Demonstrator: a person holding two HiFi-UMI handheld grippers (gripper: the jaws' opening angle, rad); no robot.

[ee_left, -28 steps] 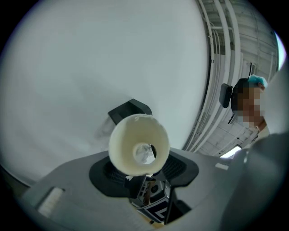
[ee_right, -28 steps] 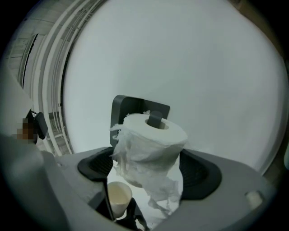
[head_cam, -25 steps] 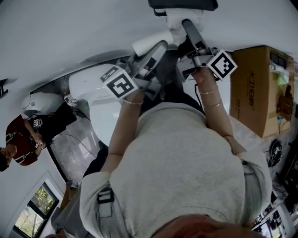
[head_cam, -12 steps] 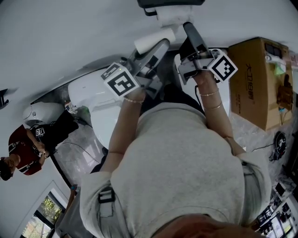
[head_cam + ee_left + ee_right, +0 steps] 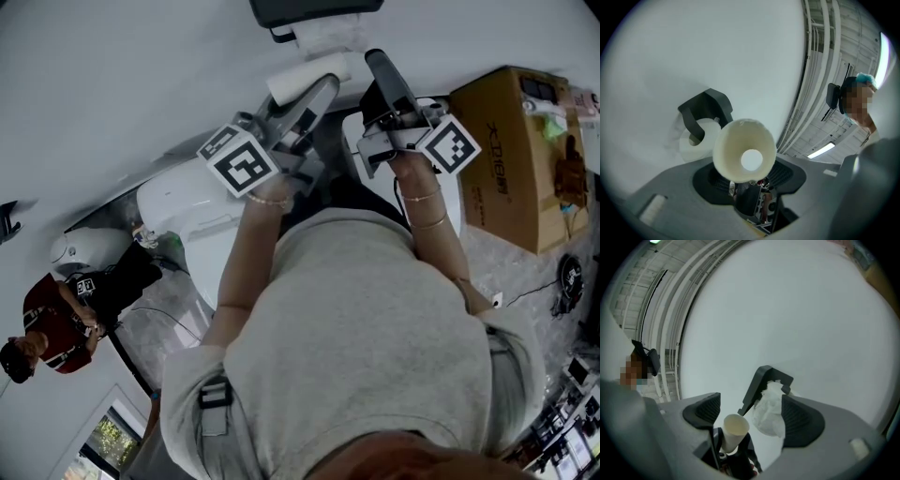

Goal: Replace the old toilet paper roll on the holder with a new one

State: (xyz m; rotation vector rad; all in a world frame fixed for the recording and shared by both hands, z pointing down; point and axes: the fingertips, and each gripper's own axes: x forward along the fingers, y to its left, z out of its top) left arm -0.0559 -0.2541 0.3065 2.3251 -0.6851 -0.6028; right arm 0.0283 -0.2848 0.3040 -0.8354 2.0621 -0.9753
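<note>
**Head view.** The left gripper point(image 5: 317, 98) is clamped on a cardboard tube point(image 5: 302, 80). The tube lies along the gripper's own line, slanting toward the far right. The holder point(image 5: 314, 10) is fixed to the wall point(image 5: 141, 75) at the far edge, just beyond the tube's far end. A white roll point(image 5: 323, 37) sits under it. The right gripper point(image 5: 377, 73) points at the same spot from the right, and its tips look nearer to the roll than the left one's.

**Left gripper view.** The tube shows end-on between the two pads, with light coming through its bore, so its long axis runs straight out ahead. The holder and roll sit up and to the left of the tube's mouth, clearly apart from it.

**Right gripper view.** The jaws stand apart and have just been closing a little, pressing on nothing. The roll's ragged paper shows in the gap farther ahead, closer to the right-hand jaw, with the holder's dark arm over it. The tube sits low on the left beside the other jaw and is not gripped by this gripper.

The bare tube is probably the spent one. Any work on the mounted roll looks better suited to the right gripper.
</note>
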